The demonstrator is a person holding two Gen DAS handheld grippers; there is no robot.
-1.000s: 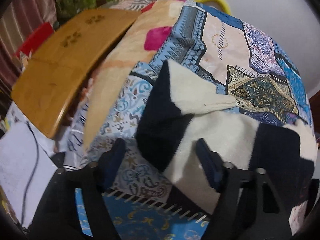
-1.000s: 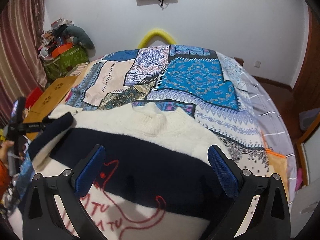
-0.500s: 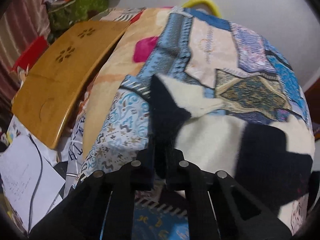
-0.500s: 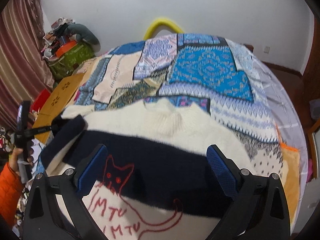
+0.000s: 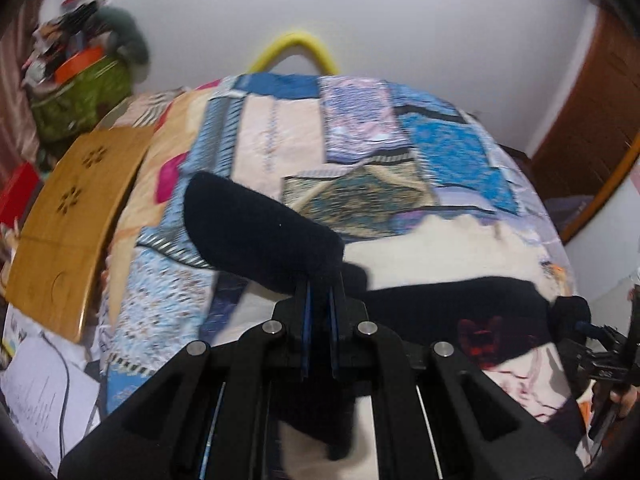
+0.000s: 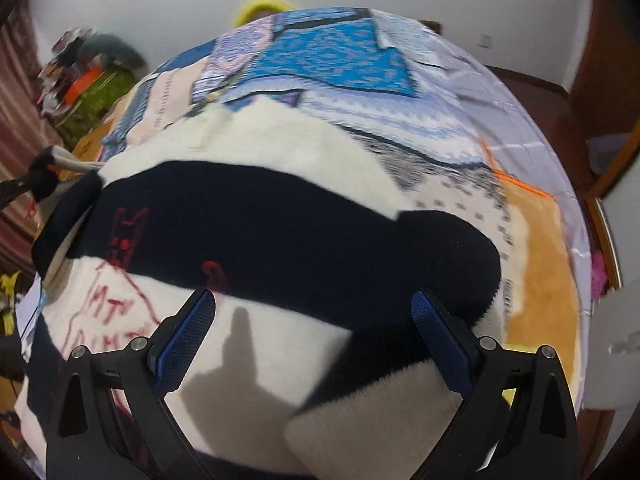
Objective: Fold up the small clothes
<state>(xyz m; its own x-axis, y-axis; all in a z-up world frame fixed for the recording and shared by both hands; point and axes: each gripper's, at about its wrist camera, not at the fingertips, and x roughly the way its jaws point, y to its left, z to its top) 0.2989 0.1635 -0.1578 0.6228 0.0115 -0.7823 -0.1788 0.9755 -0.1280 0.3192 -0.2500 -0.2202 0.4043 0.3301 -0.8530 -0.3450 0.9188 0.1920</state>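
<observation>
A cream and navy striped sweater [image 6: 280, 168] with a red cat drawing lies on the patchwork bedspread [image 6: 340, 44]. My left gripper [image 5: 320, 300] is shut on the sweater's left sleeve [image 5: 256, 232] and holds it lifted above the sweater body [image 5: 440, 252]. My right gripper [image 6: 312, 324] is open, low over the right side of the sweater, with the folded right sleeve [image 6: 448, 256] between and beyond its fingers. The left gripper with the raised sleeve shows at the left edge of the right wrist view [image 6: 44, 176].
A wooden board [image 5: 68, 224] leans by the bed's left side, with papers [image 5: 36, 392] below it. A green bag with clutter [image 5: 80, 92] stands at the back left. A yellow hoop [image 5: 296, 48] rests against the white wall. A wooden door [image 5: 588, 128] is at the right.
My left gripper closed on the left sleeve and lifted it up and to the right over the sweater. My right gripper moved lower and closer to the sweater's right sleeve, still open.
</observation>
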